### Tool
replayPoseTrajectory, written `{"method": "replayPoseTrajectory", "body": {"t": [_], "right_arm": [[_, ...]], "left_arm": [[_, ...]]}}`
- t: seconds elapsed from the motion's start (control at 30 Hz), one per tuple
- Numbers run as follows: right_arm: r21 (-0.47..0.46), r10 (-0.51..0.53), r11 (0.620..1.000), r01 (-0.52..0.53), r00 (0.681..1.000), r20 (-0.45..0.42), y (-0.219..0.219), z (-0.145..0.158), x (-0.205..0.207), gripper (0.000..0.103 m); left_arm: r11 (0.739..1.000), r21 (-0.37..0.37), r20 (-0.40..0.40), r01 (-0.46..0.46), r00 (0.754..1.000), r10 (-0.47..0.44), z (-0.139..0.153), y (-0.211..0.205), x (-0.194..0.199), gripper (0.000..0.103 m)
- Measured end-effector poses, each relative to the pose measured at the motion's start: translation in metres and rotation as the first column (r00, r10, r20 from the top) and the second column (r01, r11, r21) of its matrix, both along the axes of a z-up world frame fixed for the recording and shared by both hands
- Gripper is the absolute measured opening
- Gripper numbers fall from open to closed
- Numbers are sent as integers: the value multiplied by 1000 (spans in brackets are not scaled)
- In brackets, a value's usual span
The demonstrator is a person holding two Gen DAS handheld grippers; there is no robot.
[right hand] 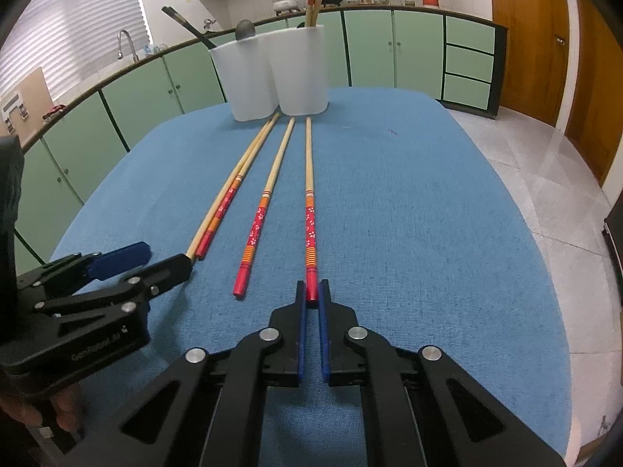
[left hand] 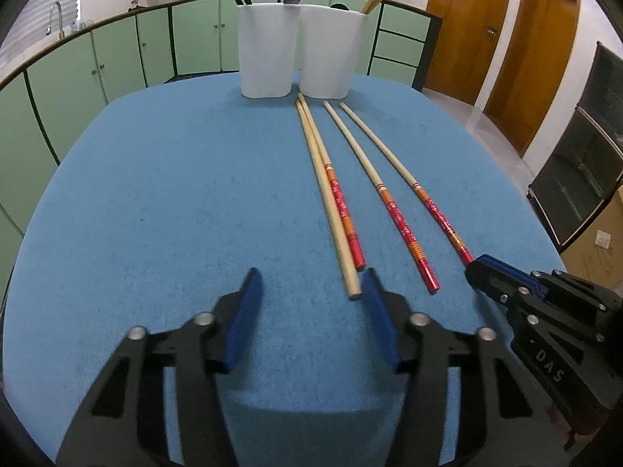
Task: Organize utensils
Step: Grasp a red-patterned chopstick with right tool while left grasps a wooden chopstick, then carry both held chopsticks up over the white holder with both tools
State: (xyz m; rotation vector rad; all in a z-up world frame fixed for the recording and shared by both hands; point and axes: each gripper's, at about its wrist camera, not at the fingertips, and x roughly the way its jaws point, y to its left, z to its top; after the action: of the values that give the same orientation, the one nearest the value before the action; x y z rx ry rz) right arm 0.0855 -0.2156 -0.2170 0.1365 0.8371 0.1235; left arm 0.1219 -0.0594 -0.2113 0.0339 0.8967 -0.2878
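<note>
Several long wooden chopsticks with red patterned handles lie on the blue table (left hand: 155,202), tips toward two white holders (left hand: 266,50). My right gripper (right hand: 311,295) is shut on the red end of the rightmost chopstick (right hand: 309,210), which lies flat; it also shows in the left wrist view (left hand: 477,268). My left gripper (left hand: 311,284) is open and empty, its right finger beside the end of a plain chopstick (left hand: 335,225). The middle chopstick (right hand: 259,218) lies free. The left holder (right hand: 243,81) has dark utensils and a spoon. The right holder (right hand: 300,74) has chopsticks.
The table's front edge (left hand: 311,404) lies just under my left gripper. Green kitchen cabinets (left hand: 117,46) run behind the table, with a sink tap (left hand: 56,15) at left. Wooden doors (left hand: 537,39) and a tiled floor (right hand: 545,163) are on the right.
</note>
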Motion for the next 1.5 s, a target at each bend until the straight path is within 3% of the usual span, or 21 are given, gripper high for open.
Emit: {"method": "replayPoseTrajectory", "body": {"t": [0.07, 0.23, 0.47, 0.57, 0.77, 0.97, 1.2, 1.5], "right_arm": [[2, 0, 1000, 0, 1000, -1, 0, 0, 0, 6], [3, -2, 1000, 2, 1000, -3, 1, 0, 0, 6], [8, -7, 1000, 7, 1000, -5, 1, -1, 3, 6], [9, -8, 1000, 8, 1000, -4, 1, -1, 3, 6], [6, -16, 1000, 16, 1000, 5, 0, 3, 1, 6], [-33, -24, 999, 26, 997, 75, -7, 30, -6, 6], [-49, -29, 998, 40, 978, 206, -21, 90, -13, 6], [53, -43, 998, 28, 947, 318, -45, 159, 0, 6]], "left_arm": [[1000, -7, 0, 17, 1000, -17, 0, -2, 0, 33], [999, -20, -1, 40, 999, -40, -1, -7, 0, 20], [999, -29, -8, 28, 1000, -28, -3, -13, 4, 19], [1000, -25, -10, 16, 1000, -16, -3, -14, 4, 7], [999, -36, 9, -2, 1000, 2, 5, -8, 2, 6], [1000, -8, 136, -18, 991, 19, 49, 6, -9, 6], [998, -46, 300, -36, 953, 48, 110, 17, -14, 6], [994, -108, 417, -24, 907, 67, 169, 17, -2, 6]]}}
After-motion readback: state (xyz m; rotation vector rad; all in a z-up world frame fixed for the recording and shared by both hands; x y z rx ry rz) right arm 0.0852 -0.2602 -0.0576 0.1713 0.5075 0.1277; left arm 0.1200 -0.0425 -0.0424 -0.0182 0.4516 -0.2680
